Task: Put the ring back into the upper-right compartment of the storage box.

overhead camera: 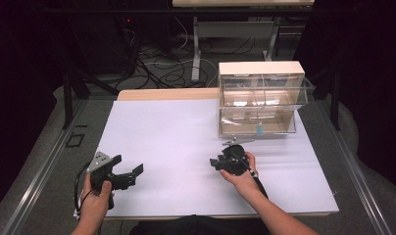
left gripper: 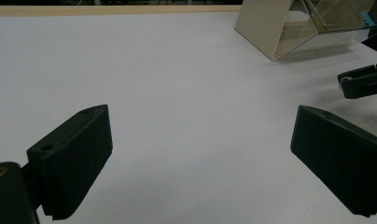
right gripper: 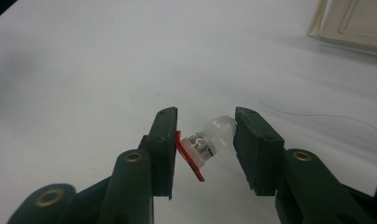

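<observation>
My right gripper [right gripper: 205, 140] is shut on a small clear tube with a red cap [right gripper: 203, 148]. The red cap presses against one jaw and the rounded clear end against the other, just above the white sheet [right gripper: 107, 70]. From above, the right gripper [overhead camera: 224, 161] is held in a hand in front of the clear drawer box [overhead camera: 259, 98]. My left gripper [overhead camera: 132, 172] stands open near the sheet's front left, with nothing between its pads [left gripper: 79, 158]. In the left gripper view the box [left gripper: 289, 28] is at the far right.
The box has two clear drawers; the lower one [overhead camera: 257, 122] is pulled out and holds a small blue-capped item [overhead camera: 259, 129]. The table's front edge [overhead camera: 210, 215] is close to both hands. Cables lie on the floor behind the table.
</observation>
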{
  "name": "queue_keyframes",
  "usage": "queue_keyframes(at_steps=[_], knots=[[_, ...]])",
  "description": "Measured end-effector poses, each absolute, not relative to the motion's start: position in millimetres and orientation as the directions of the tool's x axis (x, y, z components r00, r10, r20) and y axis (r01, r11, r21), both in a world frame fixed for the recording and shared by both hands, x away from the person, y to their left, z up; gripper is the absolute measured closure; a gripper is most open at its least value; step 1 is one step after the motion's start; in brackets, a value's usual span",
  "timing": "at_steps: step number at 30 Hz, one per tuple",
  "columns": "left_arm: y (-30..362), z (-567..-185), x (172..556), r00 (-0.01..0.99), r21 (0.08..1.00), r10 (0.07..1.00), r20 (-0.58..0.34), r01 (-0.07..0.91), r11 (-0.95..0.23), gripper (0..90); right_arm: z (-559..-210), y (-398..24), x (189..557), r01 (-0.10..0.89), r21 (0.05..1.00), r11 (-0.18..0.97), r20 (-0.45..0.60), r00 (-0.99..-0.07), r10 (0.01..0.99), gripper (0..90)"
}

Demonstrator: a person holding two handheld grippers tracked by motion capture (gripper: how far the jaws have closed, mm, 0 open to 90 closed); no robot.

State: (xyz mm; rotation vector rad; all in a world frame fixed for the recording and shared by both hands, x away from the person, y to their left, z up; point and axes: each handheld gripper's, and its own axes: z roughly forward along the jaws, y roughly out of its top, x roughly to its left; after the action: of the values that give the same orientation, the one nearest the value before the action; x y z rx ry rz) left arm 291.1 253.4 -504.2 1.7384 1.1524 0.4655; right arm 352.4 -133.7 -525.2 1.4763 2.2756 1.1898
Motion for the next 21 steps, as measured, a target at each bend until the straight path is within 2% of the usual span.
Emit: queue_keyframes(at_steps=[11,21], knots=[[253.2,-503.9,290.6,0.48,0.867,0.858,-0.183,0.49,-0.089,5.9,-505.5,-147.7,353.1,0.69,0.715,0.107,0.321,-0.461,0.827,60.0],[252.8,-503.7,290.3,0.475,0.867,0.862,-0.178,0.489,-0.091,5.9,-486.0,-165.1,349.9,0.742,0.67,-0.002,0.435,-0.39,0.812,60.0]])
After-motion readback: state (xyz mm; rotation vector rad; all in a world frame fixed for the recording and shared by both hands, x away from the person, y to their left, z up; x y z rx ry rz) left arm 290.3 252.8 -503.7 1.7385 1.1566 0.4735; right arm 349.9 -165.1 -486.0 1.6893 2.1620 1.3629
